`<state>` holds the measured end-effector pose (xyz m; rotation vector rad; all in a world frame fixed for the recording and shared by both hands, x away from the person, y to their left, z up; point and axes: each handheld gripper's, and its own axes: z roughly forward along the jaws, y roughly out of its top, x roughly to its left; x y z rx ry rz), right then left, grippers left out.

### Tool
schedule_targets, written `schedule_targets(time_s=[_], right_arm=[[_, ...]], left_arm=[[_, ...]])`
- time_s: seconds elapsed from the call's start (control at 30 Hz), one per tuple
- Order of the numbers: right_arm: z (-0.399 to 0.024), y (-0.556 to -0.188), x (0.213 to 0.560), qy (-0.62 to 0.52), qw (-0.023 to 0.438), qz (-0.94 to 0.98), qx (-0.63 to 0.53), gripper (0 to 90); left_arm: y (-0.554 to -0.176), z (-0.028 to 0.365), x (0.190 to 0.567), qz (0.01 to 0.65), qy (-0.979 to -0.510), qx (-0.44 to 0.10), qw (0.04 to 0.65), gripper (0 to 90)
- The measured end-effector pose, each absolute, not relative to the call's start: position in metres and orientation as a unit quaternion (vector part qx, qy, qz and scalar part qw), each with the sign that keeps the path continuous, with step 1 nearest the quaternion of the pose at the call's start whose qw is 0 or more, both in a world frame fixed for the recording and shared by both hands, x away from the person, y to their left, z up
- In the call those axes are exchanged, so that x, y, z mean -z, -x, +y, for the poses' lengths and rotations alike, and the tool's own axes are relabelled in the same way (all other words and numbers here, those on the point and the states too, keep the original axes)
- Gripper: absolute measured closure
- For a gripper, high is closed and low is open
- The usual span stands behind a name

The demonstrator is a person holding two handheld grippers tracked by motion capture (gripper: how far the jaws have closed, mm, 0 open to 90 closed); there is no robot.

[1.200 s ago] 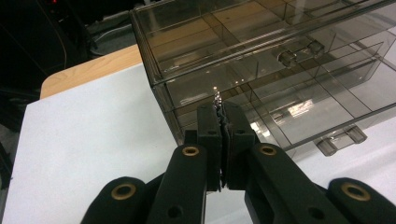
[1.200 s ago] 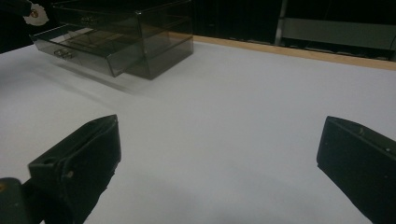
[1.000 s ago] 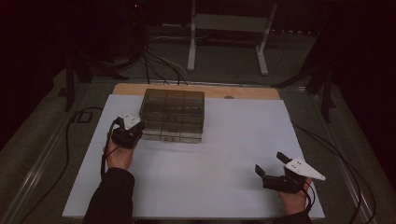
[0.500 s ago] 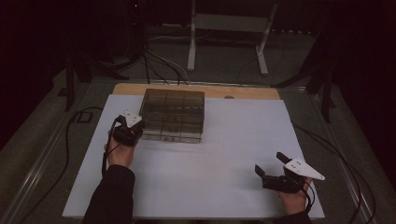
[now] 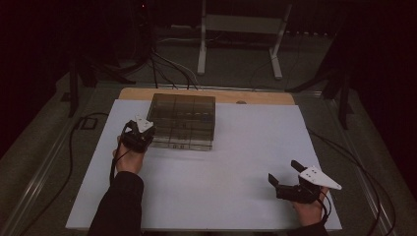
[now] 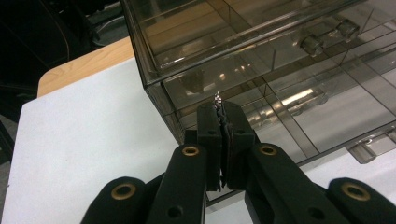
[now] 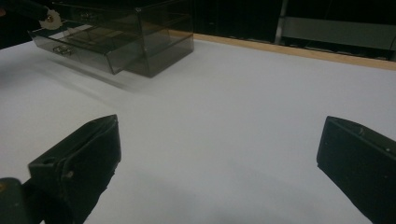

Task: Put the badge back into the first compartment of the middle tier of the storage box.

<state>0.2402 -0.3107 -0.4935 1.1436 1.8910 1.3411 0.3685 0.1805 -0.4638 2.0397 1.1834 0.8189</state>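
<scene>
Drawer box (image 5: 182, 120) sits just beyond the closed left gripper (image 6: 219, 107)

My left gripper (image 6: 223, 128) hides part of the smoky clear plastic drawer box (image 6: 261, 70), whose right side and top run past the picture's edge.

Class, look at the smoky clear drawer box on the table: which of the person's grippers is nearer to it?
Left. The left gripper is at the drawer box's near left corner, jaws shut. The right gripper rests far off by the table's near right edge, jaws open.
</scene>
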Motion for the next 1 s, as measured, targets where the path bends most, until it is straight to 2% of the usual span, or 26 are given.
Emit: schedule_targets(time_s=[1.0], right_arm=[[-0.311,-0.241,0.493,-0.424,0.274,0.704,-0.499,0.0]], left_arm=[[-0.379,0.176,0.476,0.455,-0.786,-0.305,0.285,88.7]])
